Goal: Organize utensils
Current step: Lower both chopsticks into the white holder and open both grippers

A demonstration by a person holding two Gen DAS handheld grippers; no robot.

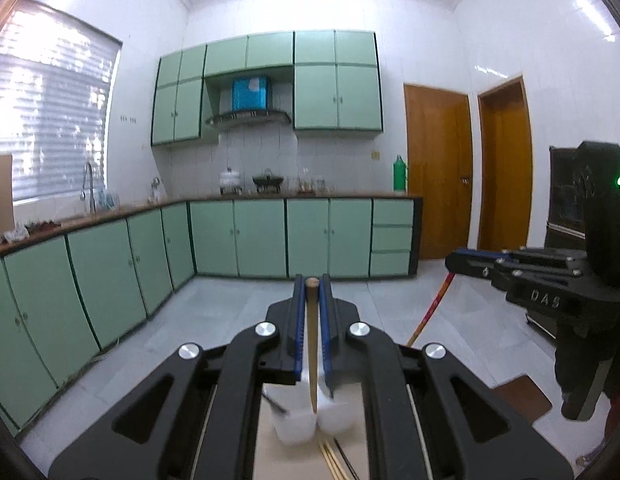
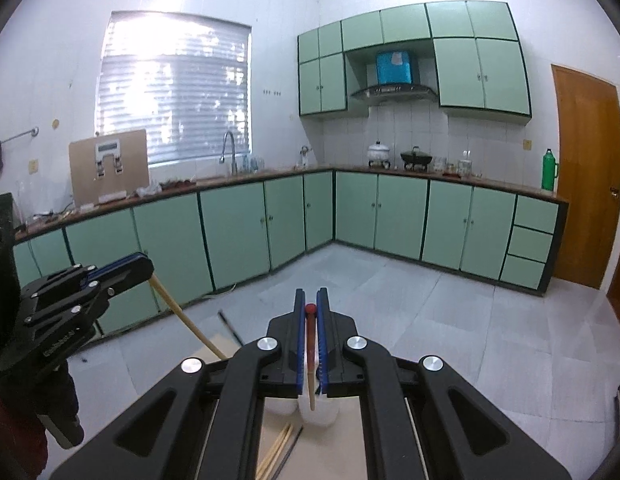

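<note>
My left gripper (image 1: 312, 286) is shut on a pale wooden chopstick (image 1: 312, 352) that hangs point down over two white cups (image 1: 296, 426) on the tan table (image 1: 266, 456). The right wrist view shows this gripper (image 2: 147, 267) at the left, its chopstick (image 2: 186, 320) slanting down. My right gripper (image 2: 310, 300) is shut on a red-topped chopstick (image 2: 311, 360) above the white cups (image 2: 320, 414). It appears in the left wrist view (image 1: 452, 261) at the right, with the red chopstick (image 1: 432, 310) below it. A dark stick (image 1: 275, 403) stands in one cup.
Loose chopsticks (image 1: 335, 458) (image 2: 279, 454) lie on the table in front of the cups. Green base cabinets (image 1: 262, 236) line the far walls under a counter with pots and a sink. Grey floor (image 2: 430, 320) lies between. Wooden doors (image 1: 436, 172) stand at the right.
</note>
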